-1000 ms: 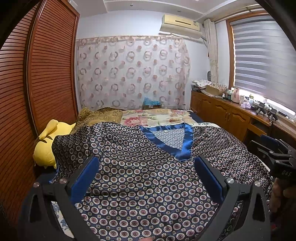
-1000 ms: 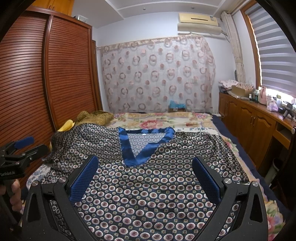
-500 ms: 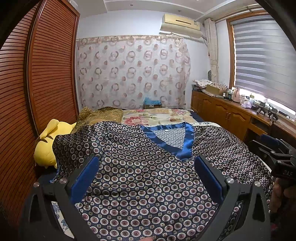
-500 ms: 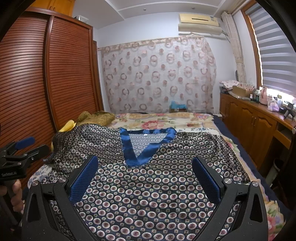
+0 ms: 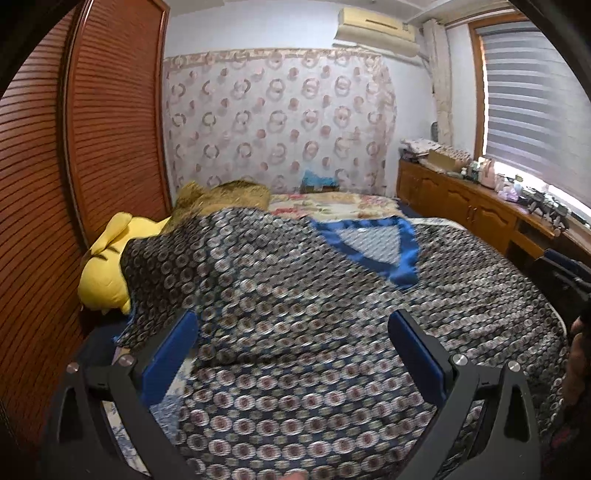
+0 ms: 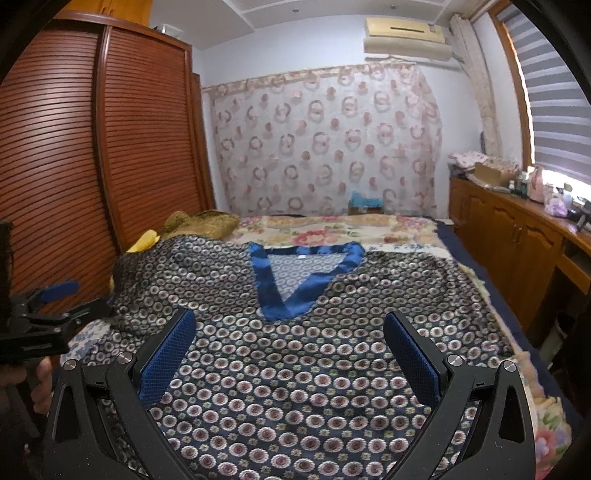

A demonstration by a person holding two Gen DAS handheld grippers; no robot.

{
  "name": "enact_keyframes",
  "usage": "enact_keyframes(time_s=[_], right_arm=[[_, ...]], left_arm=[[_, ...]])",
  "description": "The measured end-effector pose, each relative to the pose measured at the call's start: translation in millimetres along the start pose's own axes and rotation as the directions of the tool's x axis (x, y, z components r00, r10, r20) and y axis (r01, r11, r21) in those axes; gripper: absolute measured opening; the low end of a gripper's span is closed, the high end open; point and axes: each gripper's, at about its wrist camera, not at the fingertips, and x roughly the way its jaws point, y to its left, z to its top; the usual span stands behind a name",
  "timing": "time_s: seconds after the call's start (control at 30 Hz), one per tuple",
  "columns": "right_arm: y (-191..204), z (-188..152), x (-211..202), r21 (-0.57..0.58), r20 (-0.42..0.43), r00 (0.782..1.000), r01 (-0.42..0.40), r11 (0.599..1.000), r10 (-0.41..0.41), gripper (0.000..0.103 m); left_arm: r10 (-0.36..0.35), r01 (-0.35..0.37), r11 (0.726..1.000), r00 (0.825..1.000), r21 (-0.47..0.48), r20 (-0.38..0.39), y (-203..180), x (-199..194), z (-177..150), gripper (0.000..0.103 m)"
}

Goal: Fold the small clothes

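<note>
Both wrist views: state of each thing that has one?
Left tongs: open, nothing held.
Right tongs: open, nothing held.
Patterned top: spread unfolded on the bed, V-neck away from the tongs, left sleeve rumpled.
Wardrobe doors: closed.
Window blind: lowered.
Cabinet doors: closed.

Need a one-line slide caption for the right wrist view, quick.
Right gripper open above a patterned top with a blue V-neck, spread flat on the bed; left gripper at its sleeve.

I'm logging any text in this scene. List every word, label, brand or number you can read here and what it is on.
No text can be read.
Air conditioner: no legible brand.
Bottles on the wooden counter: labels too small.
Left gripper body, seen from the right wrist: any marking blurred.
</note>
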Motion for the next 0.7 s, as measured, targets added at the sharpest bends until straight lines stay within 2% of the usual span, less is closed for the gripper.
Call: enact_keyframes(time_s=[0.33, 0.53, 0.7], right_arm=[[9, -2, 24, -0.028, -0.022, 1.0, -0.019, 0.999, 0.018, 0.103], [27, -2, 54, -0.071, -0.063, 0.995, -0.079, 0.994, 0.074, 0.103], [48, -10, 79, -0.122, -0.112, 0.988, -0.123, 0.985, 0.109, 0.102]], left_arm=[[0.074, -0.076, 0.996, 0.997, -0.052, -0.037, 54, 10, -12, 0.103], [0.128, -0.135, 0.987, 0.988, -0.091, -0.085, 94, 23, -19, 0.103], [0.145, -0.158, 0.982, 0.981, -0.101, -0.13, 123, 36, -24, 0.103]])
